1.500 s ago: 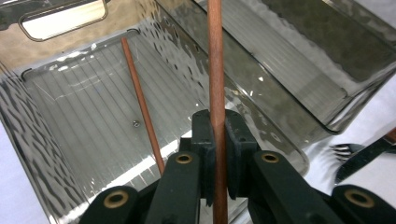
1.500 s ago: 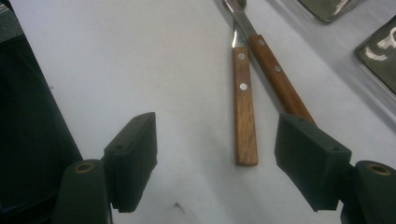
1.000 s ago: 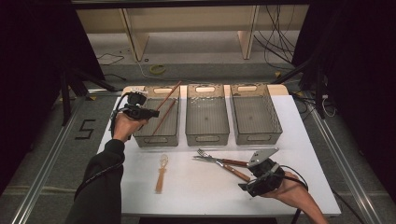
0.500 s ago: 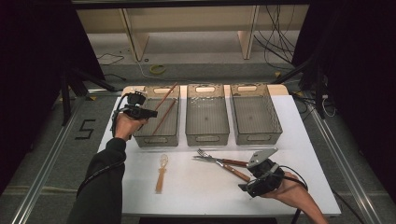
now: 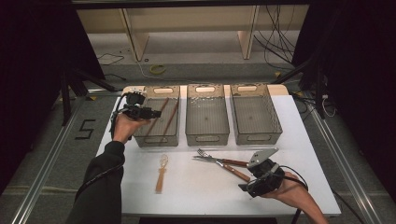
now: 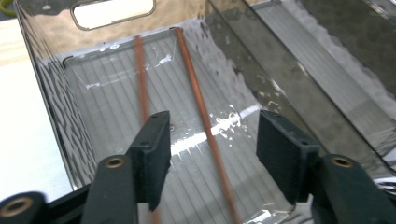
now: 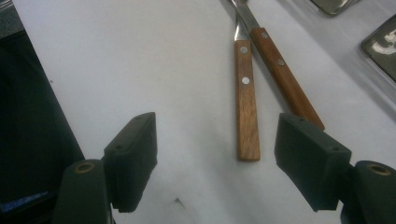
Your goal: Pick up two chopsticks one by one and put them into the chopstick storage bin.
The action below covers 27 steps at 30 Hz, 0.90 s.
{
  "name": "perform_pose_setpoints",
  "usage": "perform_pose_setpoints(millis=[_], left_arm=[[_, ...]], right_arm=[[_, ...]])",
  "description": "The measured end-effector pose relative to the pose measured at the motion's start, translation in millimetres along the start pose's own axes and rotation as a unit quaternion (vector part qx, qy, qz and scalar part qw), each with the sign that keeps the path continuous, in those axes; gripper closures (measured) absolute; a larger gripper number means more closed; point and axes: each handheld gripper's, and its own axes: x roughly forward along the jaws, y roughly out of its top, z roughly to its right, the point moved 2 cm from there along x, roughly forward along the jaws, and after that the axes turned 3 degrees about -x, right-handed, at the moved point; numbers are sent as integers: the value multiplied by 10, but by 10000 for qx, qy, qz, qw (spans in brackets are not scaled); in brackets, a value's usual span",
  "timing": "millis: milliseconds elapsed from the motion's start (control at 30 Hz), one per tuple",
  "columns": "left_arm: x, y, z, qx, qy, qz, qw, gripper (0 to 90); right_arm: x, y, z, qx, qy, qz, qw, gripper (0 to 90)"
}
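My left gripper (image 5: pixel 150 113) (image 6: pixel 212 149) hovers over the left clear bin (image 5: pixel 156 140). Its jaws have just been opening and press on nothing. Two brown chopsticks (image 5: pixel 156 116) (image 6: pixel 201 112) lie on that bin's floor (image 6: pixel 107 98), one of them below the gap between the jaws. My right gripper (image 5: pixel 247 184) (image 7: pixel 215 158) rests low near the table's front right, open. Just ahead of it lie the wooden handles (image 7: pixel 246 107) of a fork and a knife (image 5: pixel 219 161), crossed on the white table.
A middle bin (image 5: pixel 207 137) and a right bin (image 5: pixel 256 135) stand beside the left one at the back. A small whisk with a wooden handle (image 5: pixel 161 172) lies on the table at front left. The table's edge runs close behind the right hand.
The left jaws have opened, and the chopstick they held tilted over the left bin now lies in it beside the other one. The right gripper has kept still.
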Motion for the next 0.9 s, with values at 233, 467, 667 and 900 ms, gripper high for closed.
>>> perform_pose_setpoints(millis=[233,467,667,900], left_arm=[[-199,-115,115,39,-231,126,9996,345],[-348,-306,222,32,-305,70,9995,282],[-413,-522,356,172,-397,33,9991,242],[-433,-668,406,140,-339,-128,9992,227]], right_arm=[[3,-5,5,29,-38,-4,10000,308],[-7,2,22,55,-128,112,9998,308],[-15,0,32,96,-225,188,9995,308],[17,-2,29,93,-232,187,9995,308]])
